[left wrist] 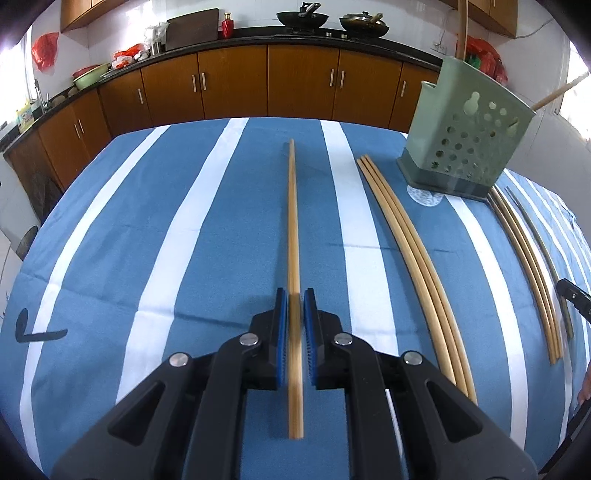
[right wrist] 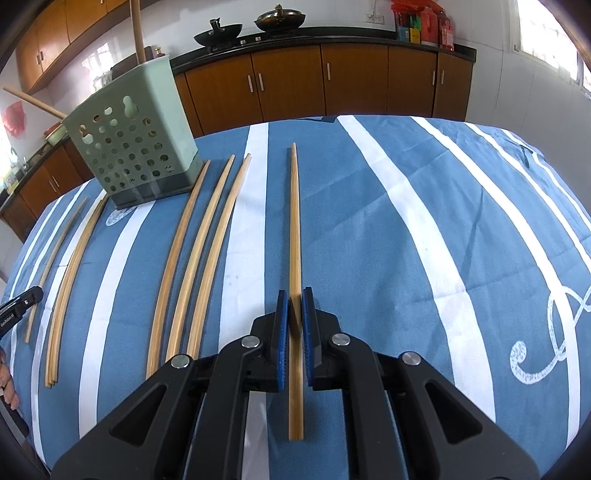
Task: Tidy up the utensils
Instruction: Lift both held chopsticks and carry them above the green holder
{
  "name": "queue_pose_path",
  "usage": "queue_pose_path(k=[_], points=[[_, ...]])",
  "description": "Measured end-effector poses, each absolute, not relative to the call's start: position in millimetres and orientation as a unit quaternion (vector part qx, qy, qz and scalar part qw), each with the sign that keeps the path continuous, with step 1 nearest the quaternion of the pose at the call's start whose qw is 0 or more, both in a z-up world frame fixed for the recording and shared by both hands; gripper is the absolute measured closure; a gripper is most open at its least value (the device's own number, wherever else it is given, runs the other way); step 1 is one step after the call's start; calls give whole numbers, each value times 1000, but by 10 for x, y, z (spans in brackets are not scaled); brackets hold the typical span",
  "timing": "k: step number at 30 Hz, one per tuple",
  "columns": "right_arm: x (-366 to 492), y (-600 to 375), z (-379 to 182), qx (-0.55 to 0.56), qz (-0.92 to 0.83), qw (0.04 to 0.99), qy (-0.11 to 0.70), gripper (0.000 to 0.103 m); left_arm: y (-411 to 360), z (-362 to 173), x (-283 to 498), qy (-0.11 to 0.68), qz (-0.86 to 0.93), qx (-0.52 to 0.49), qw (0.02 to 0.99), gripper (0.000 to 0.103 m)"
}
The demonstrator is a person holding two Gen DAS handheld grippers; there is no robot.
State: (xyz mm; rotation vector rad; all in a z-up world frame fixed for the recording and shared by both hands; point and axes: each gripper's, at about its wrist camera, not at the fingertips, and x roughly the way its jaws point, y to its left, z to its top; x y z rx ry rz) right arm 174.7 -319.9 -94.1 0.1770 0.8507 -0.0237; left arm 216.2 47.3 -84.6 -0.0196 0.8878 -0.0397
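My left gripper [left wrist: 295,295] is shut on a long wooden chopstick [left wrist: 293,221] that lies along the blue striped tablecloth [left wrist: 184,229]. My right gripper [right wrist: 294,293] is shut on another wooden chopstick [right wrist: 294,221], also pointing away from me. A green perforated utensil holder [left wrist: 465,136] stands at the far right in the left wrist view and at the far left in the right wrist view [right wrist: 136,136], with wooden handles sticking out. Three loose chopsticks [left wrist: 413,251] lie between the grippers, also seen in the right wrist view [right wrist: 195,251]. More chopsticks [right wrist: 70,280] lie further left there.
The table's far edge faces brown kitchen cabinets [left wrist: 236,81] with woks [left wrist: 303,18] on the counter. Each gripper's tip shows at the other view's edge [left wrist: 576,299] [right wrist: 22,302]. A white pattern [right wrist: 546,343] marks the cloth on the right.
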Motion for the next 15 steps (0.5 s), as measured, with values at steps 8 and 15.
queue_pose_path(k=[8, 15], points=[[1745, -3246, -949, 100, -6, 906, 411, 95, 472, -848, 2149, 430, -17, -10, 903, 93], [1714, -3286, -900, 113, -2, 909, 401, 95, 503, -826, 2134, 431, -24, -14, 902, 96]])
